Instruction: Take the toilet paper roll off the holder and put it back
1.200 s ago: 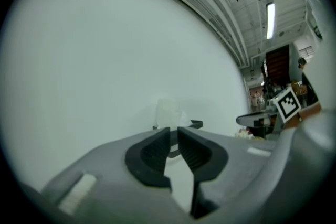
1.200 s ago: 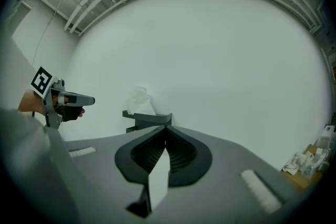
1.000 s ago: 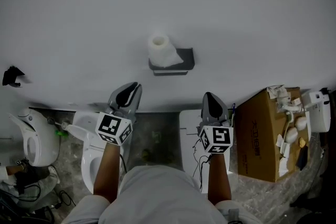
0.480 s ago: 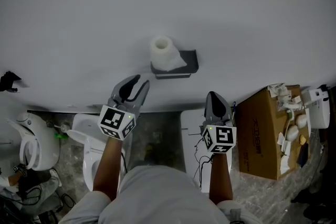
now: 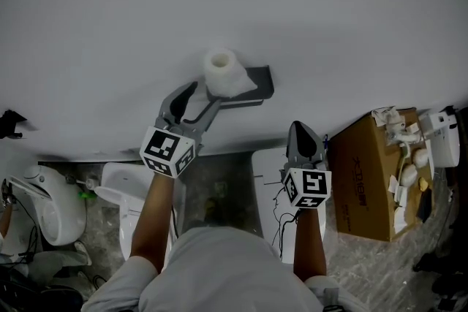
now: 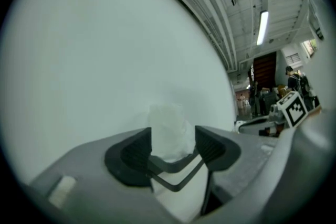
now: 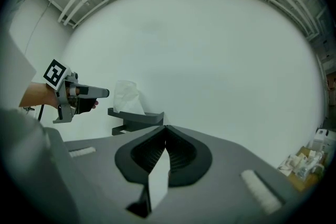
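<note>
while the white toilet paper roll sits on the left end of the dark grey wall-mounted holder against the pale wall, the left claw points level at it, its jaws just opened wide, the roll showing in the gap with neither pad pressing it. the right claw, held back nearer the person, is closed on nothing.

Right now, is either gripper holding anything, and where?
Nothing. Left gripper has just been opening, nothing between its fingers, short of the roll; right gripper shut, empty.
</note>
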The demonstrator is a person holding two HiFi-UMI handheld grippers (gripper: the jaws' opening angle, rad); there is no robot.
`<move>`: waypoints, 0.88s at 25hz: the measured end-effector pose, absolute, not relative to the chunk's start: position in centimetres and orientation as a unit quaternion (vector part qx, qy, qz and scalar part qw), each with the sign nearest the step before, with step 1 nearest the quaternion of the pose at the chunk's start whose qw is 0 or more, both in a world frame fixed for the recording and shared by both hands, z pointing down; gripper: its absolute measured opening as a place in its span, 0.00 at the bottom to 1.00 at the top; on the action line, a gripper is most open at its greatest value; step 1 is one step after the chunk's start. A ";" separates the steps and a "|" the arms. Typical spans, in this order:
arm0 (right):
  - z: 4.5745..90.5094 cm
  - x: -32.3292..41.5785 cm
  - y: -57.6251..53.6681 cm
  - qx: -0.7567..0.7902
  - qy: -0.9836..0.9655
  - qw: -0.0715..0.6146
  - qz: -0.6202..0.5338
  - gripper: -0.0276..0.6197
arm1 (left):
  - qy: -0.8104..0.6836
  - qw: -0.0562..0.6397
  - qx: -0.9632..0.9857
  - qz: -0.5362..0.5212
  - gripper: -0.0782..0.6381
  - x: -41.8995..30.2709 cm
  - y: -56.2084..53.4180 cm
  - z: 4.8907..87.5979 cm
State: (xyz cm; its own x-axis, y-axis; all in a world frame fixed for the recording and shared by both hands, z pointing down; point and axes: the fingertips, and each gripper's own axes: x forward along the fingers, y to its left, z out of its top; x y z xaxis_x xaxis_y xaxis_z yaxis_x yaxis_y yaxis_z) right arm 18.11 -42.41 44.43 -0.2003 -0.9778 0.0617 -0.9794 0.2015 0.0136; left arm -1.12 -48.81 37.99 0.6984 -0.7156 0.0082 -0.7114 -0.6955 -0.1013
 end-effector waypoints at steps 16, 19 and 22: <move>44.7 18.8 -43.4 0.632 -0.774 0.037 0.010 0.05 | 0.372 0.040 -0.927 -0.027 0.58 1.4 -52.7 37.7; 44.9 19.3 -43.6 0.635 -0.771 0.038 0.012 0.05 | 0.369 0.040 -0.928 -0.029 0.58 1.9 -53.1 37.8; 45.1 19.7 -43.7 0.637 -0.769 0.040 0.015 0.05 | 0.369 0.039 -0.928 -0.031 0.59 2.3 -53.6 38.0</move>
